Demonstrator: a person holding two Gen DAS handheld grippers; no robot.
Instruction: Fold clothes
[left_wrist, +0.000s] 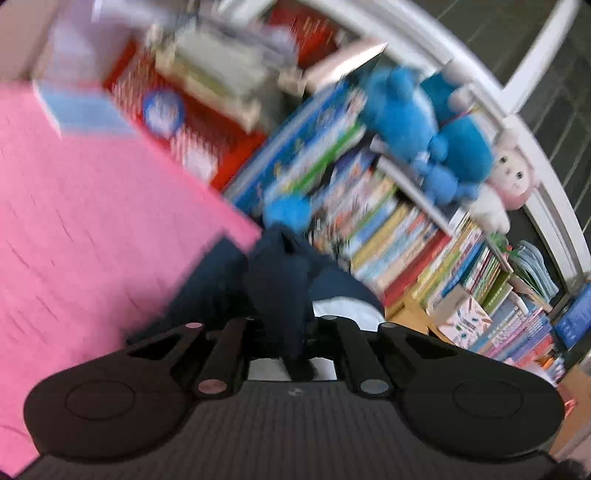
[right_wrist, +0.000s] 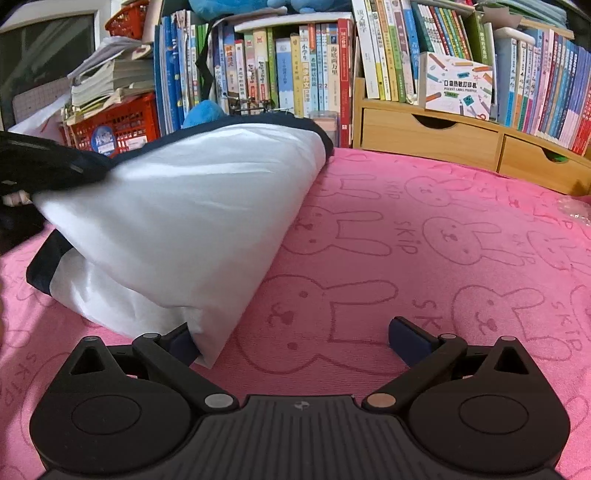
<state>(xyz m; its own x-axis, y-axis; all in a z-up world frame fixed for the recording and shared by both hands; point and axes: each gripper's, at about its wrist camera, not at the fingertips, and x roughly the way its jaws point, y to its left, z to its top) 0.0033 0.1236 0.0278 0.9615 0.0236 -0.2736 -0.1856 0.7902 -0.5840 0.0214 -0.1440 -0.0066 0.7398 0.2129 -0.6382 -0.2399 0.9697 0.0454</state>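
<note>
A white garment with navy trim (right_wrist: 177, 221) is seen lying on the pink bunny-print cloth (right_wrist: 424, 258) that covers the tabletop, towards the left of the right wrist view. One side of it is raised off the cloth, so that the white fabric slopes down to a lower layer still resting flat.

The left gripper (left_wrist: 280, 325) is shown with its jaws pressed together, pinching a bunched fold of the garment's navy fabric, which stands up between the fingers; a patch of white fabric is visible just behind it. This view is blurred and strongly tilted. In the right wrist view the same gripper is seen only as a dark shape at the far left edge, at the raised navy border.

The right gripper (right_wrist: 295, 341) is held low over the pink cloth with its jaws spread wide and nothing between them. Its left finger (right_wrist: 181, 343) is just beside the garment's near white corner, which partly covers it; whether they touch cannot be told.

Behind the tabletop, rows of books (right_wrist: 295, 66), a red plastic crate (right_wrist: 114, 125), wooden drawers (right_wrist: 424, 134) and blue plush toys (left_wrist: 424, 122) are stacked closely.
</note>
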